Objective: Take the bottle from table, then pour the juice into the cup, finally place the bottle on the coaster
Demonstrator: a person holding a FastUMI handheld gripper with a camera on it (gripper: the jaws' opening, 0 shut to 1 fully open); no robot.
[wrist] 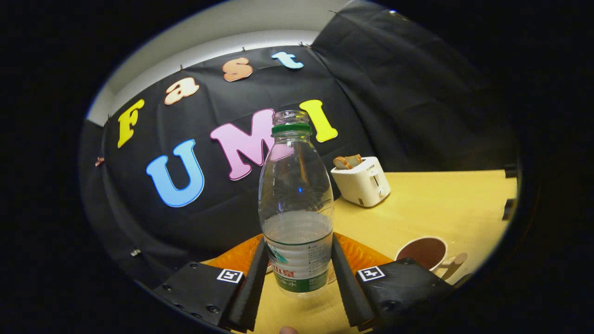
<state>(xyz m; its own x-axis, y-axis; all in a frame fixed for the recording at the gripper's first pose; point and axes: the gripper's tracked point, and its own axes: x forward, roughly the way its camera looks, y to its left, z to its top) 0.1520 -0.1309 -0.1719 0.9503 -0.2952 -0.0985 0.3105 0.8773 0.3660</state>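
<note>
Gripping the water bottle (296,208) low on its label, my tongs (297,278) have both fingers pressed against its sides, upright over the orange coaster (357,253). I judge pouring comes next: swing toward the cup (424,253) at two o'clock, then tilt.

I see the bottle (296,204) between my gripper's (297,273) fingers, both pressed on it: clear plastic, a green ring under the open neck, a white label with a green band at the bottom and red print. The liquid inside looks colourless. Behind the bottle, just past the fingers, an orange coaster (359,253) with fine ribbing. Ahead and right, a cup (423,253), white outside, dark brown inside. Further off, a cream-white toaster (362,182) with tan-brown toast. The table (441,208) is pale yellow wood. Black-and-white square markers sit on the gripper body.
</note>
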